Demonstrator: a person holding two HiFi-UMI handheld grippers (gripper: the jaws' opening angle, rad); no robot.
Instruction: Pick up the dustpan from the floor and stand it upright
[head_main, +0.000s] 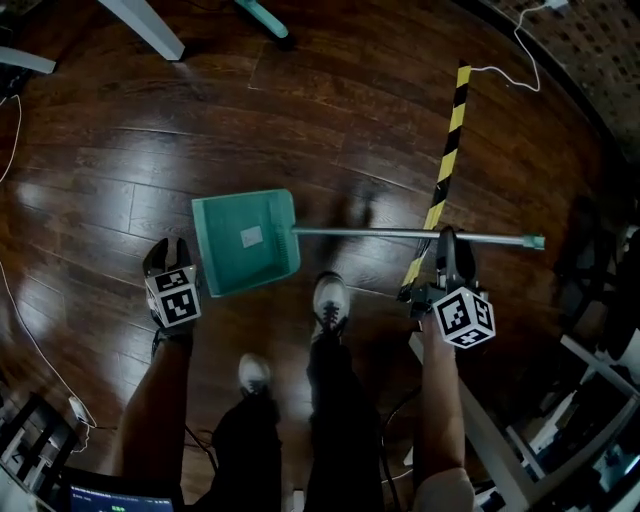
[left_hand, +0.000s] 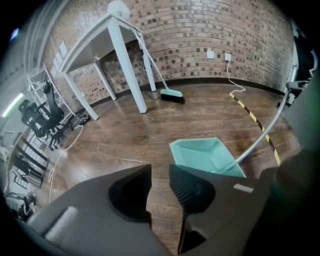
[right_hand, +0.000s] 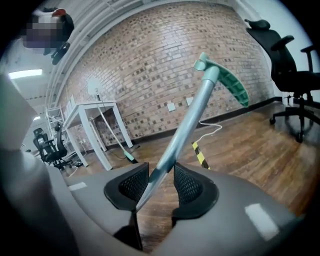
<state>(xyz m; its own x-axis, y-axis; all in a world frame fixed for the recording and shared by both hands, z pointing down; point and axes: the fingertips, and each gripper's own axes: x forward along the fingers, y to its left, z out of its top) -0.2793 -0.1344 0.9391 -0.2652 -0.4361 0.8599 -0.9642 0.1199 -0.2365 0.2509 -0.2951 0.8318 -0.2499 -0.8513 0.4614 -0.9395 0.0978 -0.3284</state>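
Observation:
The teal dustpan (head_main: 245, 240) has its pan on the dark wooden floor, with its metal handle (head_main: 370, 232) running right to a teal end grip (head_main: 535, 241). My right gripper (head_main: 447, 240) is shut on that handle near its far end. In the right gripper view the handle (right_hand: 190, 117) rises slanted from between the two pads of the right gripper (right_hand: 161, 172) up to the teal grip (right_hand: 227, 80). My left gripper (head_main: 170, 250) hovers just left of the pan. In the left gripper view its jaws (left_hand: 160, 172) stand slightly apart over bare floor, with the pan (left_hand: 205, 152) beyond the right finger.
A yellow-black tape strip (head_main: 447, 140) crosses the floor under the handle. The person's shoes (head_main: 330, 300) stand just below the pan. White table legs (left_hand: 125, 65) and a teal broom (left_hand: 172, 93) are farther off. An office chair (right_hand: 290, 50) stands at the right, with cables along the wall.

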